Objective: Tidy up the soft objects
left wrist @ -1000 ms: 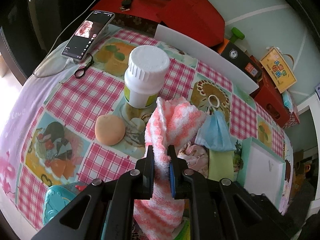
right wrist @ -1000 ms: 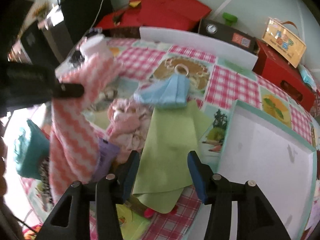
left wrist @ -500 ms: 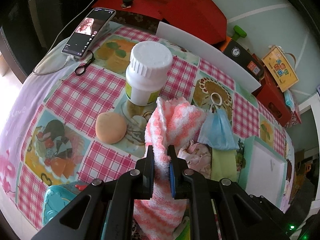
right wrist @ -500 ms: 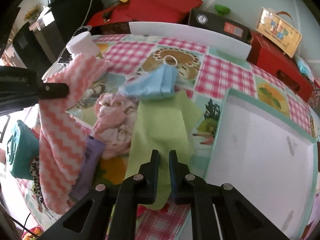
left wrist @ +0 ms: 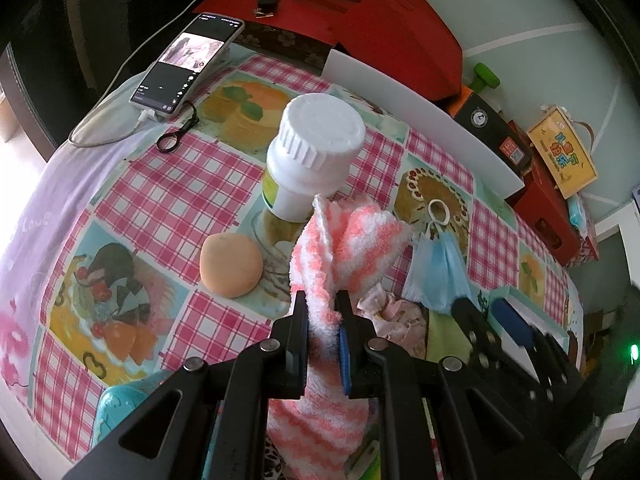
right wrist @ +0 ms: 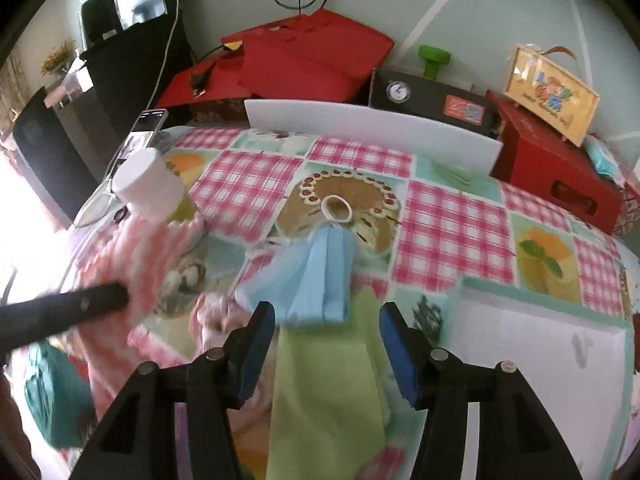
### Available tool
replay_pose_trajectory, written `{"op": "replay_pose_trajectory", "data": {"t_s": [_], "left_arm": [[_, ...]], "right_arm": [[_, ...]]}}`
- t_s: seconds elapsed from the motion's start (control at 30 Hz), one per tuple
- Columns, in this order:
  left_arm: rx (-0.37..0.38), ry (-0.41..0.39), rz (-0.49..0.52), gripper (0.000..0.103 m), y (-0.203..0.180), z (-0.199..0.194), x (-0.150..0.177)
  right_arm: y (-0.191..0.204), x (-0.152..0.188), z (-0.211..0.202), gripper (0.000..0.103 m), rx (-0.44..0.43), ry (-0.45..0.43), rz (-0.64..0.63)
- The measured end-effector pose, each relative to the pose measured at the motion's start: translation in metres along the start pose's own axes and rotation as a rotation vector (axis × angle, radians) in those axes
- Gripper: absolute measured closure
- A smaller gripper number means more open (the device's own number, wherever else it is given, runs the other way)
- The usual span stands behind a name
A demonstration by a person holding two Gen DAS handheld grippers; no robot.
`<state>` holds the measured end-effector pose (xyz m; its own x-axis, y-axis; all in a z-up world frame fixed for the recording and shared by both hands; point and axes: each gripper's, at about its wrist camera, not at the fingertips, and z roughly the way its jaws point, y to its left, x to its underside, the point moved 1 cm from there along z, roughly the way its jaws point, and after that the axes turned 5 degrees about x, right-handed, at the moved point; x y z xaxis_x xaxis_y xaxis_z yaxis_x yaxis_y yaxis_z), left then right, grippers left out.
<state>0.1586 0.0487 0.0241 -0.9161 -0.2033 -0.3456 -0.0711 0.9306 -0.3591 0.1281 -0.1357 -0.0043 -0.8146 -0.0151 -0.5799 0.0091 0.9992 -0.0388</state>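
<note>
Pinching the pink-and-white striped towel (left wrist: 352,240) in my left gripper (left wrist: 323,320), lifted above the checked tablecloth (left wrist: 168,200); my right gripper (right wrist: 327,344) is opening, empty, over the green cloth (right wrist: 328,380) beside the blue mask (right wrist: 316,280).

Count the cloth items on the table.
4 visible: striped towel in the left tongs, blue mask, green cloth below it, pink fabric between; more may be hidden.
</note>
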Motion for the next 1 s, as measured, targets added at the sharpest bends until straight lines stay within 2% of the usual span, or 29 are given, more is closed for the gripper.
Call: {"op": "replay_pose_trajectory", "data": {"t_s": [0.13,0.2,0.3,0.43,0.57,0.77,1.0], "left_arm": [[0.003,0.007,-0.004,0.091,0.001,0.002,0.000],[0.005,0.008,-0.005,0.091,0.002,0.002,-0.001],[0.005,0.007,-0.006,0.091,0.002,0.002,-0.001],[0.012,0.001,0.004,0.091,-0.001,-0.001,-0.001],[0.025,-0.013,0.017,0.091,-0.005,-0.007,-0.002],[0.097,-0.061,0.054,0.091,-0.022,-0.031,-0.001],[0.189,-0.145,0.154,0.091,-0.064,-0.062,0.009]], "right_arm": [[0.006,-0.008,0.023,0.046,-0.017,0.063,0.004],[0.005,-0.007,0.031,0.067,-0.041,0.085,0.024],[0.000,-0.003,0.028,0.075,-0.078,0.076,0.057],[-0.007,0.002,0.009,0.077,-0.101,0.044,0.080],[-0.023,0.011,-0.031,0.077,-0.093,-0.024,0.111],[-0.055,0.022,-0.093,0.077,-0.038,-0.122,0.181],[-0.107,0.046,-0.142,0.077,0.104,-0.191,0.265]]}}
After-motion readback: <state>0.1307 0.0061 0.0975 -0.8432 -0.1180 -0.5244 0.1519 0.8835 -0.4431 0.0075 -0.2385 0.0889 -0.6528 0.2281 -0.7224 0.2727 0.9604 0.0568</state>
